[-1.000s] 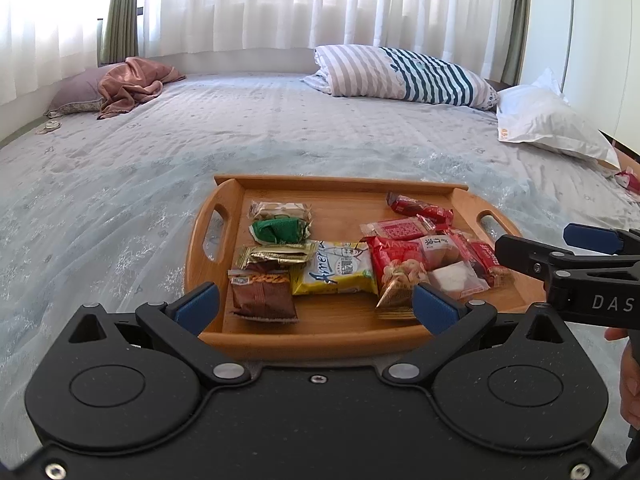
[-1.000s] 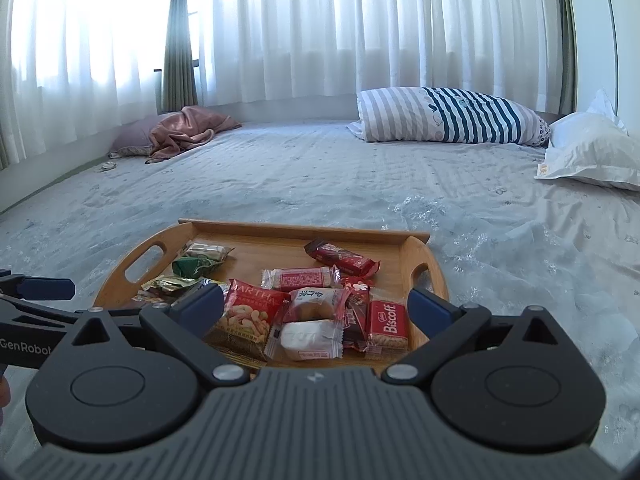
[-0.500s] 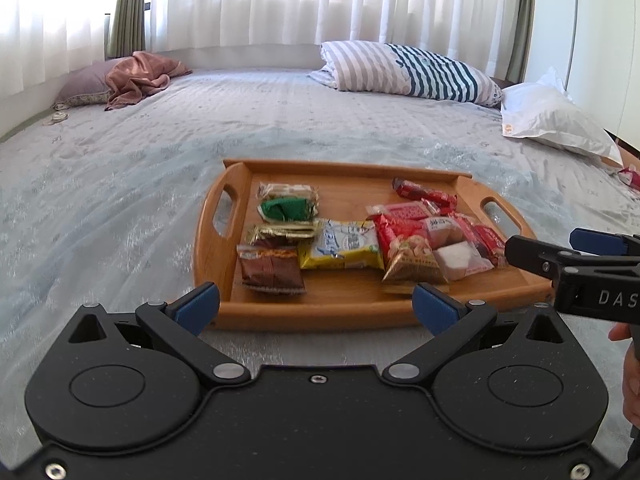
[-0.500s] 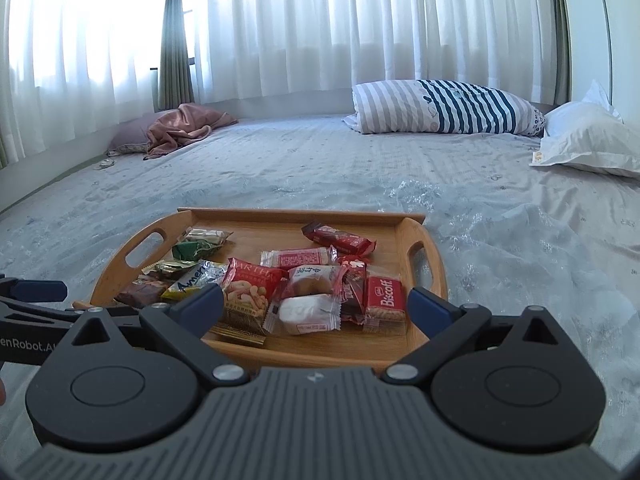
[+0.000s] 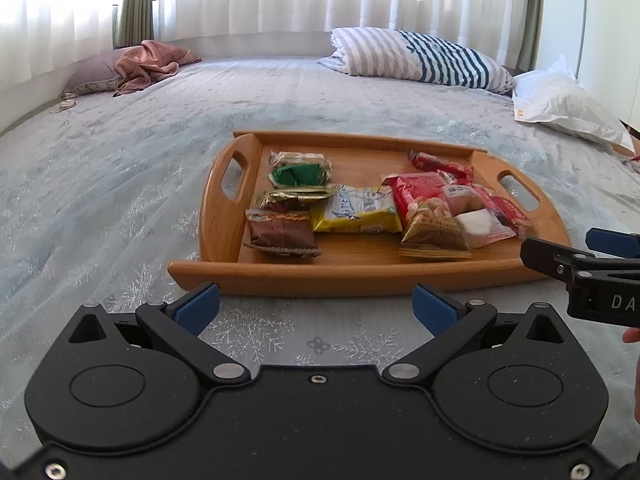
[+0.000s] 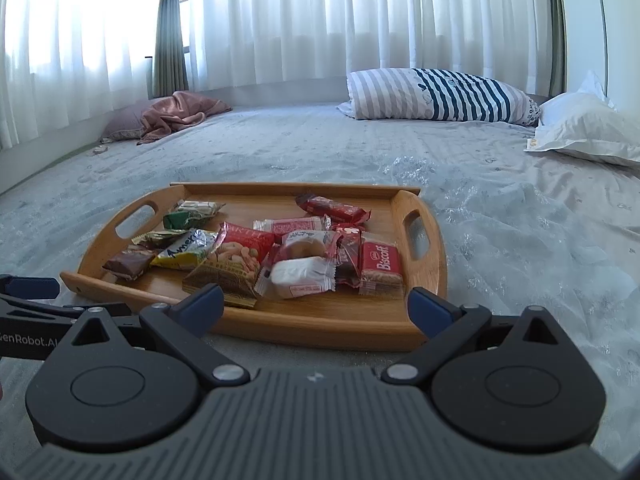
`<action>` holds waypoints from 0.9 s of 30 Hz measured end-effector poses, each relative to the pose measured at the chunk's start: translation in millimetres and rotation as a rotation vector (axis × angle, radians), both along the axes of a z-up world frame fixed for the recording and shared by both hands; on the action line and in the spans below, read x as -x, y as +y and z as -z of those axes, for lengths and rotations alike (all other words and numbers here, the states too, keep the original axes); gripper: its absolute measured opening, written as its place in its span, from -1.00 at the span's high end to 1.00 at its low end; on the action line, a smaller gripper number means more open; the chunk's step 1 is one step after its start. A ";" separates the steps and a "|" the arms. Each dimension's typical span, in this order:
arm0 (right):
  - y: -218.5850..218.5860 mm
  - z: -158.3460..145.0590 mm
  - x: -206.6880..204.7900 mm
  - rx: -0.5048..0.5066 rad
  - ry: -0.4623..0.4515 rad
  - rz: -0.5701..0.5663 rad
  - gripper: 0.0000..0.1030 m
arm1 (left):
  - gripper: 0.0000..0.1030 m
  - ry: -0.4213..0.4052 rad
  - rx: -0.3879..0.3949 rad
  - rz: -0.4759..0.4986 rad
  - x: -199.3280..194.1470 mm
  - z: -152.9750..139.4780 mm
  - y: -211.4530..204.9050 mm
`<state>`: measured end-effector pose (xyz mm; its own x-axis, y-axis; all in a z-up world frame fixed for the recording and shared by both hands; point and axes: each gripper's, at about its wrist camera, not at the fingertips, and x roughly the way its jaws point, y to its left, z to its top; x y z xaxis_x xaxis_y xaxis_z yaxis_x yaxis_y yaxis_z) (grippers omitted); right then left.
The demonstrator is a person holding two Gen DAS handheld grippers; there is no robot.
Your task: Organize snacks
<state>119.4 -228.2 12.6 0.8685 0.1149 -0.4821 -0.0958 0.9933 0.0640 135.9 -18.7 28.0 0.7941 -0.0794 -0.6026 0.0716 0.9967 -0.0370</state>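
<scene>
Wooden tray [image 5: 224, 204] of snack packets lies straight ahead of both empty, wide-spread grippers, right gripper [image 6: 316, 306] nearer than left gripper [image 5: 316, 306].

Honey-brown wooden tray [image 5: 224, 200] on pale blue-grey bedspread [image 5: 100, 184] with white snowflake print. Just ahead of left gripper [image 5: 316, 306], black with blue pads: brown wrapper [image 5: 282, 234]; beyond it gold-and-brown wrapper [image 5: 296, 196], green wrapper [image 5: 298, 174], cream-and-green wrapper [image 5: 300, 157]. Yellow packet [image 5: 358, 210] with white-blue panel. Ahead of right gripper [image 6: 316, 306], black with blue pads on grey ribbed body: red-and-gold nut bag [image 6: 236, 258], white cake pack [image 6: 302, 276], red Biscoff pack [image 6: 380, 258] with white lettering, dark red bar [image 6: 330, 207]. Far ahead: pillow [image 6: 440, 94] striped grey-white and navy-white, white pillow [image 6: 584, 128], dusty-pink cloth [image 6: 180, 114] on mauve cushion [image 6: 124, 122], white sheer curtains [image 6: 360, 16], olive drape [image 6: 170, 32].
</scene>
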 end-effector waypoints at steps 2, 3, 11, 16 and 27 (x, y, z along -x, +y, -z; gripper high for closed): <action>0.4 3.6 -0.2 0.003 0.005 0.001 -1.00 | -1.00 -0.001 -0.009 -0.004 -1.0 3.5 -0.4; 0.6 5.8 -0.2 0.008 0.008 0.003 -1.00 | -1.00 -0.002 -0.013 -0.005 -1.4 5.0 -0.6; 2.3 22.3 -1.1 0.017 0.044 0.011 -1.00 | -0.99 0.004 -0.028 -0.023 -6.4 17.9 -0.7; -1.2 21.8 0.3 -0.011 0.053 0.021 -1.00 | -1.00 0.008 -0.032 -0.024 -6.3 21.6 -0.9; 0.1 34.4 0.8 -0.018 0.120 0.022 -1.00 | -1.00 0.024 -0.032 -0.019 -1.6 32.1 -2.4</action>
